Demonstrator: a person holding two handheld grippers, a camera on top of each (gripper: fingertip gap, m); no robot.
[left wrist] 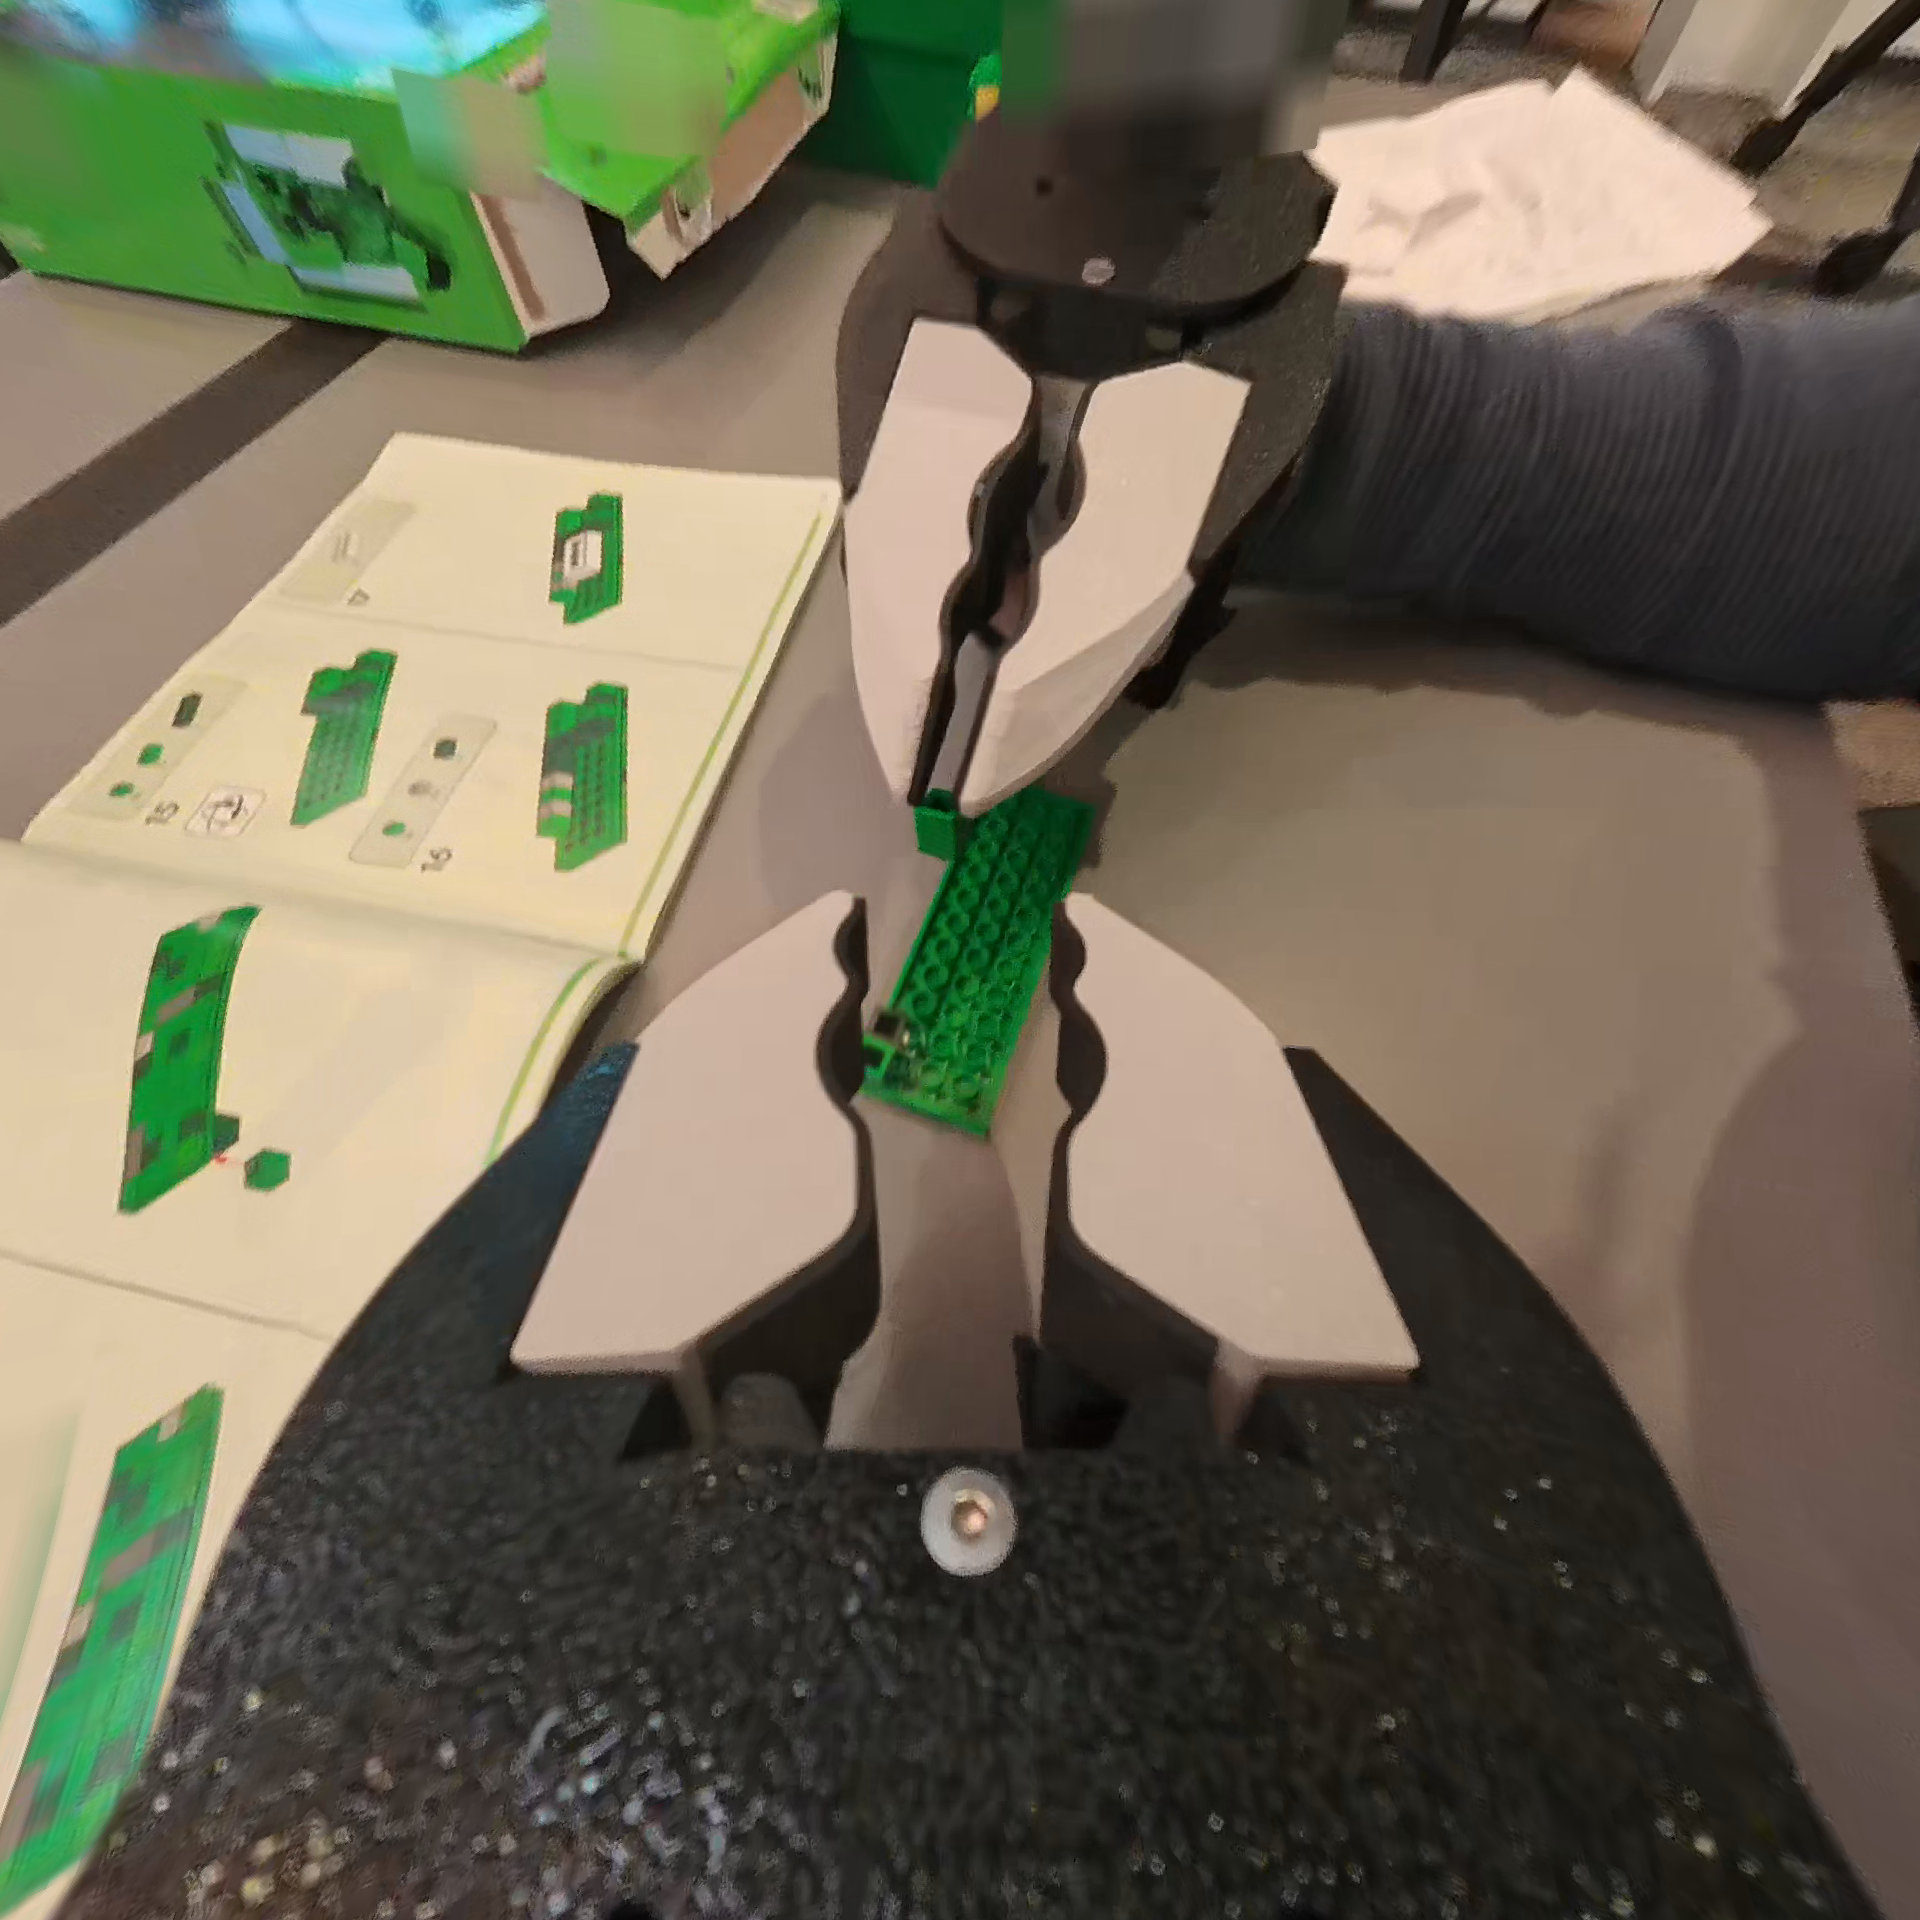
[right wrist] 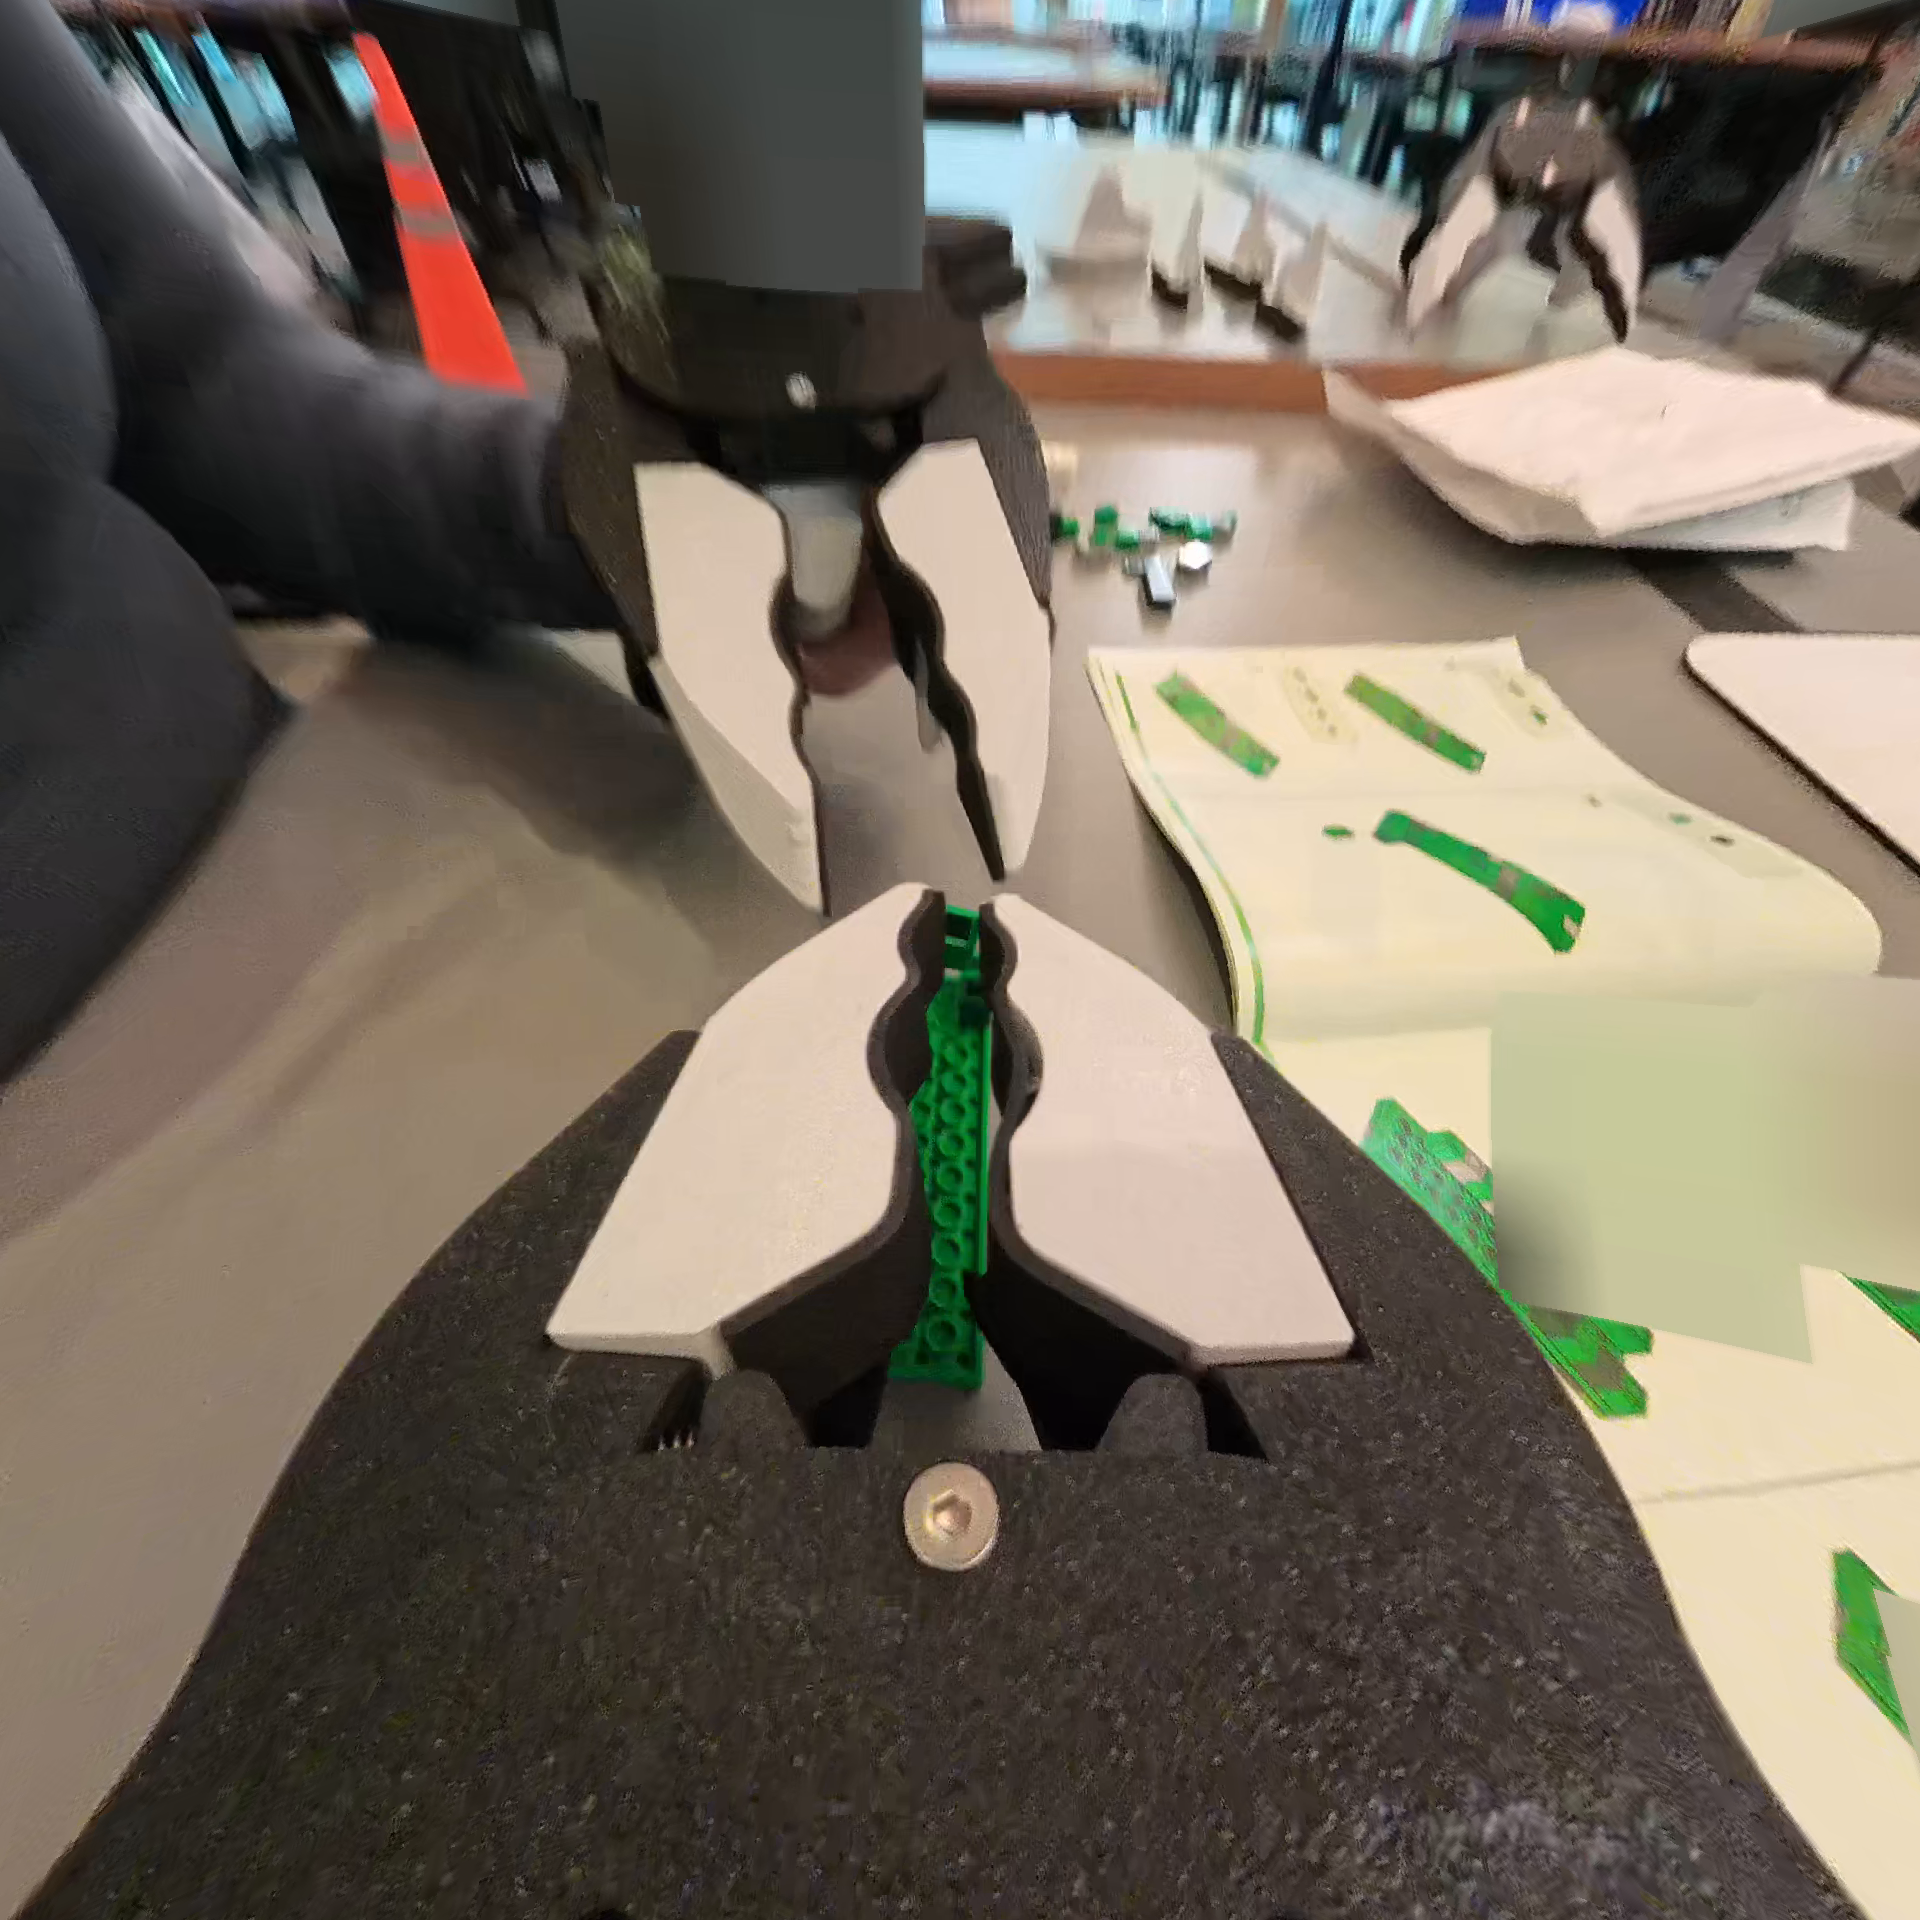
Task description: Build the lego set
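A long green plate (left wrist: pixel 966 997) is held tilted above the table, its underside facing the left wrist view. My left gripper (left wrist: pixel 961 914) clamps it by its long sides. A dark small piece (left wrist: pixel 888 1029) sits at its near end. My right gripper (left wrist: pixel 935 800) comes from the far side, shut on a small green brick (left wrist: pixel 935 831) that touches the plate's far corner. In the right wrist view the right gripper (right wrist: pixel 956 904) holds the brick (right wrist: pixel 961 930) at its tips. A strip of the plate (right wrist: pixel 945 1195) shows through the gap. The left gripper (right wrist: pixel 914 883) faces it.
An open instruction booklet (left wrist: pixel 416 727) lies left of the plate and also shows in the right wrist view (right wrist: pixel 1455 883). Green set boxes (left wrist: pixel 260 208) stand behind. Loose bricks (right wrist: pixel 1153 535) and white bags (right wrist: pixel 1610 457) lie farther back. A sleeved arm (left wrist: pixel 1610 499) rests on the table (left wrist: pixel 1403 987). Only a small space, under 4 cm, lies between the two pairs of fingers.
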